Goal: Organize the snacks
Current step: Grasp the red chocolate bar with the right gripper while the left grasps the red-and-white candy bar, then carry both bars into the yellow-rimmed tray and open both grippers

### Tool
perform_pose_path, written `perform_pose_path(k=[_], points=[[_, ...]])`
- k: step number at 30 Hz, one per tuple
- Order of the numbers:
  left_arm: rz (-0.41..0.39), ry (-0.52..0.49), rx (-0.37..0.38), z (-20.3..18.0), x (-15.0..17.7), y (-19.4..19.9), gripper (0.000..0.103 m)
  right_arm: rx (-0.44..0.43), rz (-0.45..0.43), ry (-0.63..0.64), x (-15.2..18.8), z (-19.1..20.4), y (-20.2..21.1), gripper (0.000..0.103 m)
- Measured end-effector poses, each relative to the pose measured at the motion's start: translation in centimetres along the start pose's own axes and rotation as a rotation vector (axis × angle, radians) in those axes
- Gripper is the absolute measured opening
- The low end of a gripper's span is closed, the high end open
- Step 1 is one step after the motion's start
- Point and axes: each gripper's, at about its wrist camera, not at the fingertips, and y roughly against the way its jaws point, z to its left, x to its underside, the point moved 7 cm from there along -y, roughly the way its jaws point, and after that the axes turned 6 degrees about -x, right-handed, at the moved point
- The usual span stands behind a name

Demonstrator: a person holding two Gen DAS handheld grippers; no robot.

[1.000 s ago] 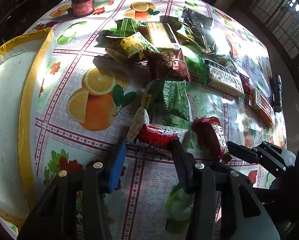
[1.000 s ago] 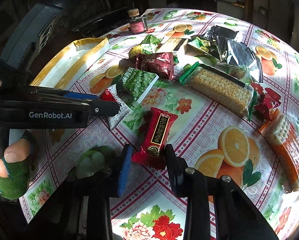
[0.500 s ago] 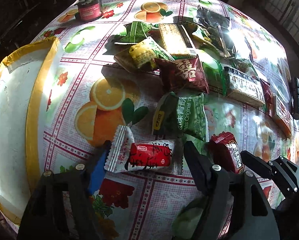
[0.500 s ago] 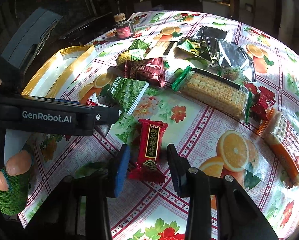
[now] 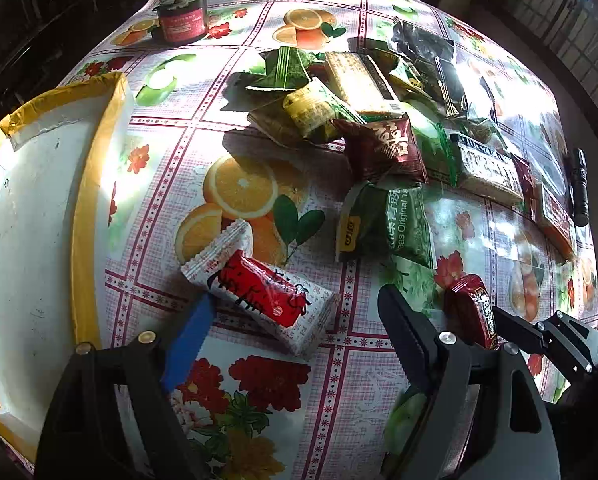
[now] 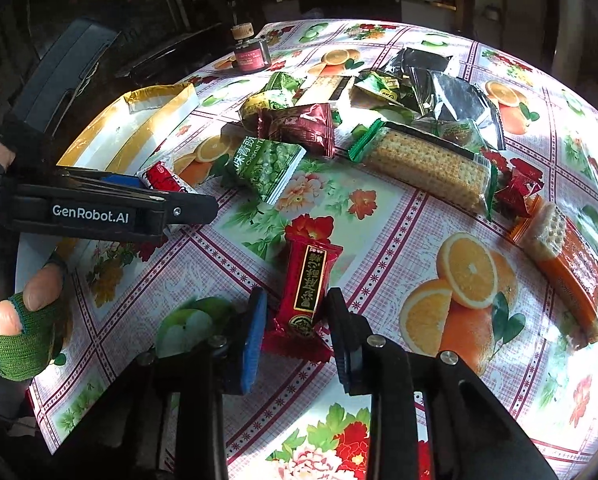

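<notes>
The left claw [image 5: 295, 316] is wide open w/ nothing in it; its blue pad sits by the near end of the red-and-white pack [image 5: 259, 296], which lies flat on the table [image 5: 339, 380] near the front edge, a bit right of the white tray [image 5: 31, 220] at the table's left edge. The right claw [image 6: 295, 320] is part open around the dark red pack [image 6: 309, 280], also near the front edge; the fingers sit on both sides of its near end, but whether they squeeze it yet can't be told. Most other snacks lie in a pile toward the far side, w/ a cracker pack [image 6: 427, 168] and green pea bag [image 6: 271, 168] closer in. To do this step well, each claw should prob. go low so both fingers pass the pack's sides, stay centred, then close gently, since the wrappers are thin & slippery. The left pack lies slanted, so that claw may need a small turn to line up. Lift straight up before going to the tray, so the 2 claws don't bump.
</notes>
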Motion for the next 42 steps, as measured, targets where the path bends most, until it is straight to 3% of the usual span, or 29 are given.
perform_pose_path(k=[4,5,8,15,23,30,42], points=[[-0.022,-0.022,-0.103,-0.1,-0.3,-0.7,0.080,0.017,-0.016,-0.009,-0.1,-0.3,-0.1,0.030],[-0.037,-0.023,-0.101,-0.1,-0.4,-0.5,0.071,0.026,-0.020,-0.007,0.0,-0.3,-0.1,0.029],[-0.051,-0.033,-0.096,0.0,-0.4,0.2,0.021,0.025,-0.036,-0.029,0.1,-0.4,0.1,0.021],[-0.096,-0.055,-0.037,0.4,1.8,2.7,0.021,-0.041,-0.090,-0.084,0.4,0.6,1.9,0.020],[-0.177,-0.059,-0.050,2.4,4.5,7.4,0.020,-0.093,-0.146,-0.094,-0.3,2.9,3.5,0.020],[-0.207,-0.013,-0.064,6.5,6.0,9.5,0.021,-0.162,-0.163,-0.065,-1.7,6.6,3.1,0.020],[-0.217,0.134,-0.139,16.4,7.5,10.5,0.021,-0.321,-0.129,0.067,-5.6,16.7,-0.6,0.020]])
